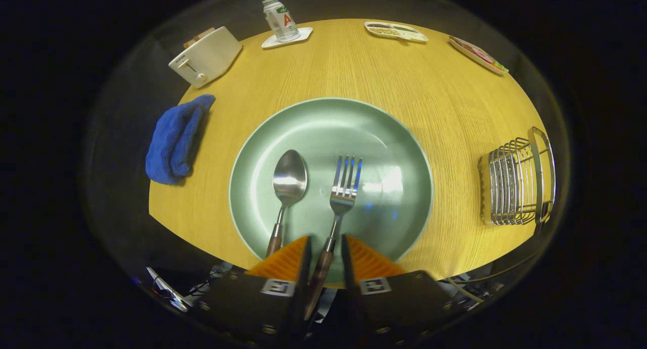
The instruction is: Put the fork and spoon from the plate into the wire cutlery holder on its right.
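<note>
Gripper view: gripper (326,248) fingers stand slightly apart, straddling the fork (339,202) handle; pressing contact cannot be told. Fork lies on the green plate (404,151), tines pointing ahead beyond the fingertips. Spoon (286,192) lies beside it, left of the fingers. Wire cutlery holder (515,187) stands on the table (354,60), right of the plate.

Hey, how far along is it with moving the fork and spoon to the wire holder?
Nothing is in the holder yet. In hand: the gripper straddles the fork handle, fingers close on either side; I cannot tell whether they press it. The fork's head still lies on the plate. Left: lift the fork into the holder to the plate's right, then do the same with the spoon, untouched beside it.
</note>
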`<state>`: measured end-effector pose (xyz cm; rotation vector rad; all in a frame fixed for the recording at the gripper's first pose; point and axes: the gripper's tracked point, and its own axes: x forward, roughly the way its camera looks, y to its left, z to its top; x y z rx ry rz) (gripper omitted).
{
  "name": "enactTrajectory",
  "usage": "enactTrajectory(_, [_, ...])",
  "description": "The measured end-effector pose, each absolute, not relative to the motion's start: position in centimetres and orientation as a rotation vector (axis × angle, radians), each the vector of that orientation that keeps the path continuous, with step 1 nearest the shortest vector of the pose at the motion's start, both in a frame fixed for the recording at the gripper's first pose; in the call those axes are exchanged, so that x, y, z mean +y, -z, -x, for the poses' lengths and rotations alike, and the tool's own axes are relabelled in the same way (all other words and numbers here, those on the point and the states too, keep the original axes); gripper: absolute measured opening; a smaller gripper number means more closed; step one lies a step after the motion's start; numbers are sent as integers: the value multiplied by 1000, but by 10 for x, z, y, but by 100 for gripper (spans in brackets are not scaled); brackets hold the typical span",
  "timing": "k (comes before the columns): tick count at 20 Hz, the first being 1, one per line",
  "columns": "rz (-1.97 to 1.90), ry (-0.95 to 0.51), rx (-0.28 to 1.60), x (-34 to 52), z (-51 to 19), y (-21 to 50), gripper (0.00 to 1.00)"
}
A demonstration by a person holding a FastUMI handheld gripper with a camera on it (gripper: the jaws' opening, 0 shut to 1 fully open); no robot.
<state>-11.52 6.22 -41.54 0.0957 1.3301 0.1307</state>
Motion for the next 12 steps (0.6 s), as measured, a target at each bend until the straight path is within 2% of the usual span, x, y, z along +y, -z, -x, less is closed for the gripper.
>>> enactTrajectory(1, [-93,-138,1340,63,118,416,15])
enactTrajectory(2, [-97,-147,1336,65,116,422,20])
enactTrajectory(3, [-95,-125,1318,61,114,428,20])
enactTrajectory(4, [-106,-111,1315,58,113,418,2])
enactTrajectory(12, [-227,-102,1224,51,88,387,2])
